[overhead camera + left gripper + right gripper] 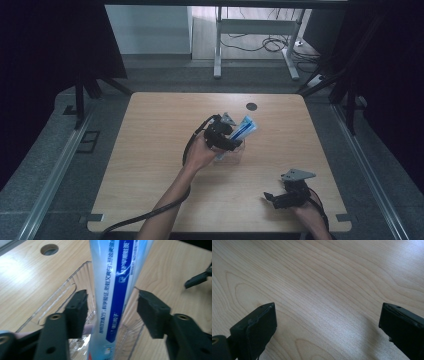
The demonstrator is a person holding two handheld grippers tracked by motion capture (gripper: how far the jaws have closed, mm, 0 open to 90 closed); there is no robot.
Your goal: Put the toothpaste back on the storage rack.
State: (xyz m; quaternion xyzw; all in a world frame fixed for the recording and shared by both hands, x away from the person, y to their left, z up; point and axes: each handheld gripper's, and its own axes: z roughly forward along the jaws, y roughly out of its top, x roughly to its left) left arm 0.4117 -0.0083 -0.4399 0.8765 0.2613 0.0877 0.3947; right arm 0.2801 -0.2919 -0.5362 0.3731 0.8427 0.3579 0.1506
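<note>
A white and blue toothpaste tube (112,290) stands tilted in a clear plastic container (62,292) near the middle of the table. In the high view the tube (243,130) pokes up out of the container (235,156) toward the right. My left gripper (112,312) is open around the tube, with both black pads a little off its sides. A hand holds the left gripper (222,135) just left of the tube. My right gripper (275,197) rests near the table's front right edge, open. Between the jaws of the right gripper (327,322) lies bare wood.
The wooden table (160,190) has a round hole (251,106) at its far side, behind the container. A white desk frame with cables (255,30) stands on the floor beyond the table. A tip of the other gripper (197,280) shows at the right edge.
</note>
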